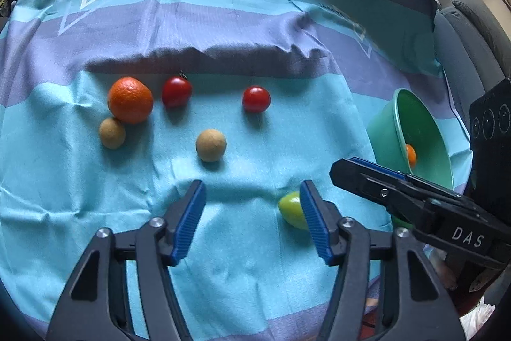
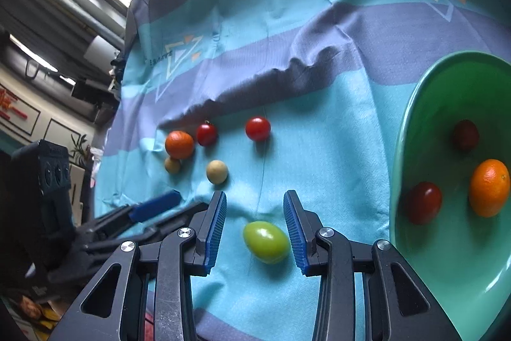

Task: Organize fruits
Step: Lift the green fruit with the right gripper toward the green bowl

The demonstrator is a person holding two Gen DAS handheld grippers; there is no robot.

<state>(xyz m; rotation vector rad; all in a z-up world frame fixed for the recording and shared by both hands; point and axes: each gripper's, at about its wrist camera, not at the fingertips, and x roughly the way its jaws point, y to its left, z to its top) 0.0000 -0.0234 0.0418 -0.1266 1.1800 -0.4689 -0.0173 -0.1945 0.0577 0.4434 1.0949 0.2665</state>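
Note:
A green fruit (image 2: 266, 241) lies on the blue cloth between the open jaws of my right gripper (image 2: 255, 229), untouched. In the left wrist view it (image 1: 292, 210) peeks out beside my open, empty left gripper (image 1: 252, 221). An orange (image 1: 130, 99), two red tomatoes (image 1: 176, 91) (image 1: 256, 99) and two tan round fruits (image 1: 111, 132) (image 1: 211, 145) lie farther out on the cloth. A green bowl (image 2: 412, 123) at the right holds an orange (image 2: 489, 187) and two dark red fruits (image 2: 423, 202) (image 2: 465, 135). The right gripper (image 1: 357, 173) shows at the right of the left wrist view.
The striped blue and purple cloth (image 1: 223, 21) has a raised fold (image 1: 204, 56) behind the fruit. A grey chair (image 1: 463, 53) stands beyond the bowl (image 1: 383, 130). The left gripper (image 2: 153, 206) shows low at the left of the right wrist view.

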